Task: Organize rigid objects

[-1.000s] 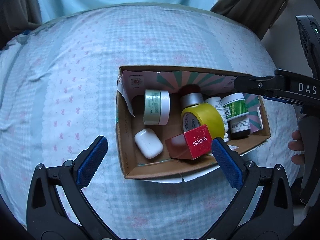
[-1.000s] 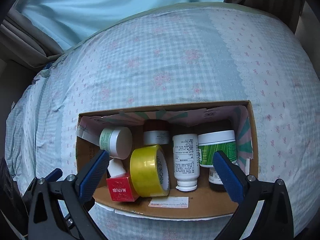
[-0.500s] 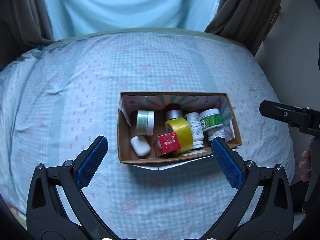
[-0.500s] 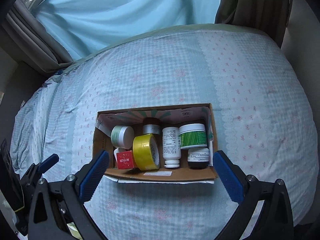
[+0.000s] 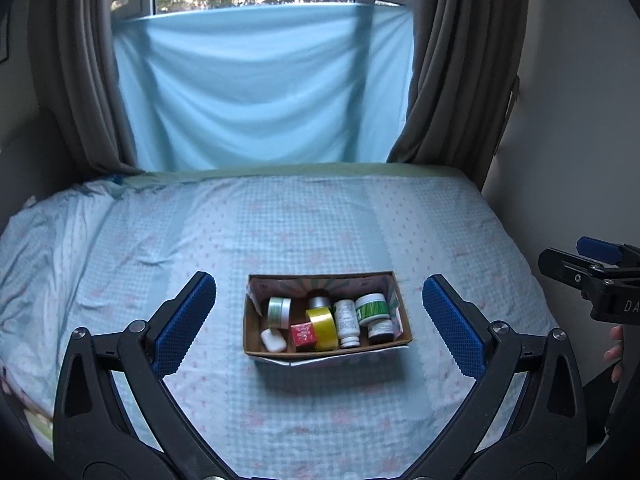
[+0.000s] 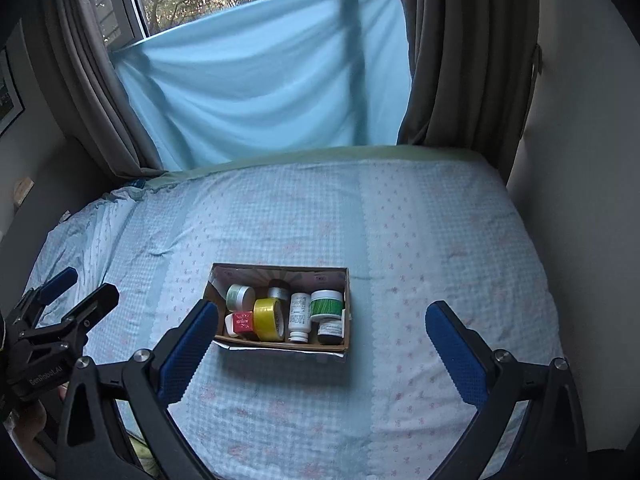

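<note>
Now my left gripper [image 5: 320, 322] is spread wide with nothing in it, held above the near part of the bed [image 5: 200, 240]. My right gripper [image 6: 320, 338] is also wide apart and empty, over the same bed; its black frame and one blue pad show at the right edge of the left wrist view, with a few fingertips [image 5: 614, 346] of my hand under it.

Between the pads in both views sits the cardboard box [image 5: 256, 320], open top, on the blue checked bedsheet, well ahead of both grippers, touched by neither. Inside, left to right: pale green jar [image 5: 279, 311] on its side, white earbud case [image 5: 273, 340] in front of it, red box [image 5: 303, 334], yellow tape roll [image 5: 322, 322] on edge, silver-lid jar [image 5: 319, 302] behind the roll, white pill bottle [image 5: 346, 322] lying with cap toward me, green-label tub [image 5: 372, 309], dark jar [image 5: 380, 329] in front of the tub. Items packed close, several touching.

Beyond the bed: light blue sheet [image 5: 260, 92] hung over the window, grey curtains [image 5: 452, 60] either side.
</note>
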A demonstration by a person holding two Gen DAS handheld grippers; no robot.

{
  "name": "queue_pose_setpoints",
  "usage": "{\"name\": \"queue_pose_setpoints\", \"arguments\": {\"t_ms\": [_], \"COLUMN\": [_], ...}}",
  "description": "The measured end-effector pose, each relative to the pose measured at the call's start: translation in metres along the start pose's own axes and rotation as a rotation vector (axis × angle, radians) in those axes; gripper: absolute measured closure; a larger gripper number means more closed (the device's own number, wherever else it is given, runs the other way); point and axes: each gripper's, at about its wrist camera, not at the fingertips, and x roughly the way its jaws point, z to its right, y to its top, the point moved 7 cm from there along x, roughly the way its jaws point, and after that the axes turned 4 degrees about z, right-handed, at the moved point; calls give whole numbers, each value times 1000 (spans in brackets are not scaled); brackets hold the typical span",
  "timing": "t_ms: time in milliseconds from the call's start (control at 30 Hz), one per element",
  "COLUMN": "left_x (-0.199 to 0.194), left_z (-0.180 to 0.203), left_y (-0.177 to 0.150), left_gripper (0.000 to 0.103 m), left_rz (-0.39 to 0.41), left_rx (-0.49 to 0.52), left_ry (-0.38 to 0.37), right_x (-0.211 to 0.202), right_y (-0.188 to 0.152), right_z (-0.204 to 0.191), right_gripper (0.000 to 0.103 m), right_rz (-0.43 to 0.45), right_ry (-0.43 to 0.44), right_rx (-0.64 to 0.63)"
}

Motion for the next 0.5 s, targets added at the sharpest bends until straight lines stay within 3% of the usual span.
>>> {"name": "queue_pose_setpoints", "arguments": {"t_ms": [267,500], "left_x": [-41,-52], "left_z": [9,11], "left_y": [0,-4], "left_gripper": [0,0], "left_rz": [73,101], "left_rx": [-5,-26], "left_ry": [8,27], "right_x": [-51,-65], "right_y": [-3,-6], "right_z": [0,0], "right_gripper": [0,0], "right_rz": [133,171], "right_ry": [-56,-72], "right_rx": [-45,-72]}}
